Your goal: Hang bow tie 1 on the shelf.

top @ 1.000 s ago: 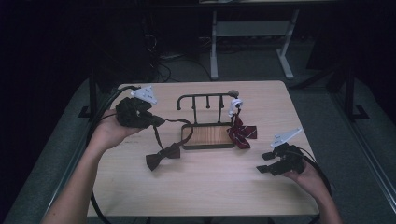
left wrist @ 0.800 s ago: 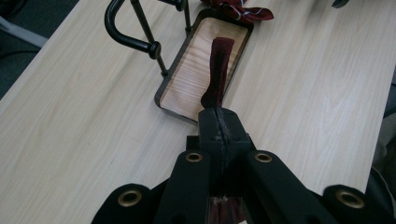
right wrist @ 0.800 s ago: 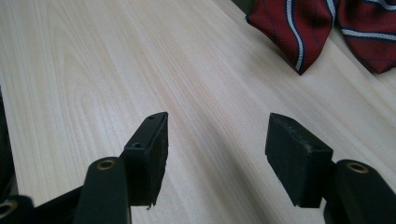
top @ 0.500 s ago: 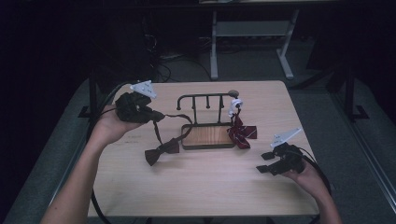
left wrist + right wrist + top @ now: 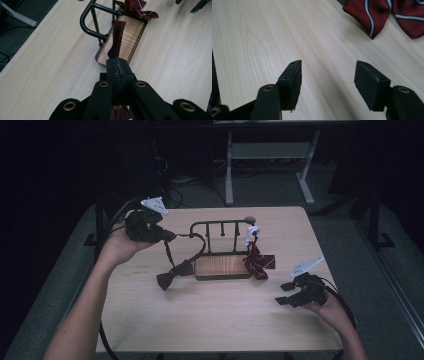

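From above, I see my left gripper [image 5: 167, 236] holding the strap of a dark bow tie [image 5: 173, 275] whose bow rests on the table [image 5: 210, 320] beside the rack [image 5: 222, 247]. Along the left gripper's view, my jaws are clamped together on that strap. Over in the right gripper's view, my jaws stand wide apart above bare wood, near a striped red tie [image 5: 372, 15].

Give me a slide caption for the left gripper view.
Left claw shut on a dark red strap, above the rack with its wooden base.
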`<state>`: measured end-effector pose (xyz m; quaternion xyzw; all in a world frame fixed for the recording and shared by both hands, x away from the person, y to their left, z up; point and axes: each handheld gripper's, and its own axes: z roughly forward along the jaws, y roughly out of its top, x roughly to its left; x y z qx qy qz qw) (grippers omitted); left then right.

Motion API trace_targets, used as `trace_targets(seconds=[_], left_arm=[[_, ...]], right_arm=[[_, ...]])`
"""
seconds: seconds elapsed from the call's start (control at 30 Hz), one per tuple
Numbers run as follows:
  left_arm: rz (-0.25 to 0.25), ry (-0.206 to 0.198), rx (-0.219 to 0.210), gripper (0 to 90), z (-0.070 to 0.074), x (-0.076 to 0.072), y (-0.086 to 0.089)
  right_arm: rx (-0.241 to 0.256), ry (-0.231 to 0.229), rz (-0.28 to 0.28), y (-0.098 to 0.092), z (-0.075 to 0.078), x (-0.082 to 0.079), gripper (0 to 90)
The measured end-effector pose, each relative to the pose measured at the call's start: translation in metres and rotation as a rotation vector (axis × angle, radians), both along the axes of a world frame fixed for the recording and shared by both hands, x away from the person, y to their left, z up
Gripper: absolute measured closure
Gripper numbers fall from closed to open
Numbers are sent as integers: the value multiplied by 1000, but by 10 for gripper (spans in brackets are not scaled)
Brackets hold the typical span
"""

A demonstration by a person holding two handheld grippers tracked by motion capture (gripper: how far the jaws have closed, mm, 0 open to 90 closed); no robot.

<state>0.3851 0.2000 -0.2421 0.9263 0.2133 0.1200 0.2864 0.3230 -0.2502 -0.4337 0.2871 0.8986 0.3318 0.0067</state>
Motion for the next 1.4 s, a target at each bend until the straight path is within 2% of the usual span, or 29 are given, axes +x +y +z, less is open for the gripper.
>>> trace_targets(seconds=[0.37,0.87,1.07,1.13,1.4], left_arm=[[31,18,31,900,1,17,-4],[88,52,92,897,-16,38,-9],[115,51,122,891,-21,44,-10],[131,34,162,859,-24,45,-14],[133,31,190,818,-28,43,-17]], right_arm=[[-3,-11,-1,-1,3,-1,385],[0,-17,-7,-3,4,-4,386],[-4,-22,-9,-4,5,-5,386],[5,-17,-15,-5,6,-5,386],[7,-19,-18,-6,7,-6,387]])
